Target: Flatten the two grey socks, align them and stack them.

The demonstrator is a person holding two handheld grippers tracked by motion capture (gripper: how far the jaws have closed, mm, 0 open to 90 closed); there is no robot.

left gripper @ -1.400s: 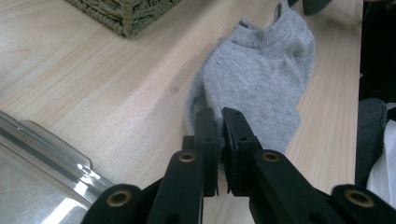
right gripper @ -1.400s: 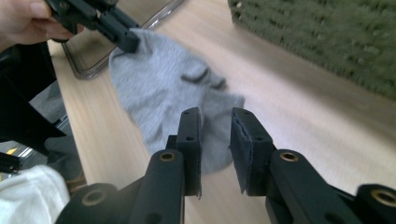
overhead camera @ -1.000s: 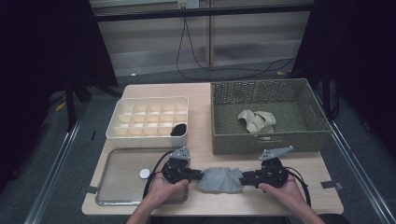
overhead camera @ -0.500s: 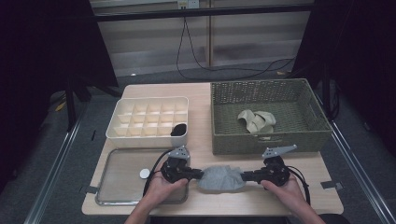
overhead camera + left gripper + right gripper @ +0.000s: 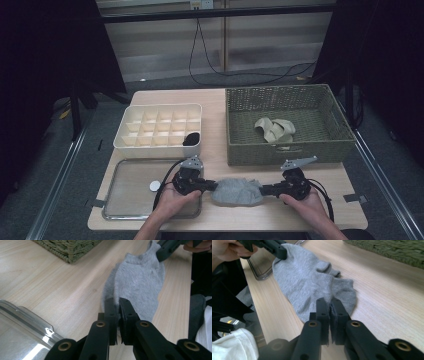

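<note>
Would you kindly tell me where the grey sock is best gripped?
By its two ends, each from its own side: the grey sock lies flat and lengthwise between the claws. The left claw pinches one edge, the right claw the other.

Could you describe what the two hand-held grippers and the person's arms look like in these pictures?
Both are black. The left hand-held gripper and the right hand-held gripper each carry a grey three-cornered plate on top and trail a black cable. Seen along each gripper's own view, the two flat, blocky black jaws hinge on arms with brass-coloured pivot rings. The forearms are bare, with no sleeves visible.
</note>
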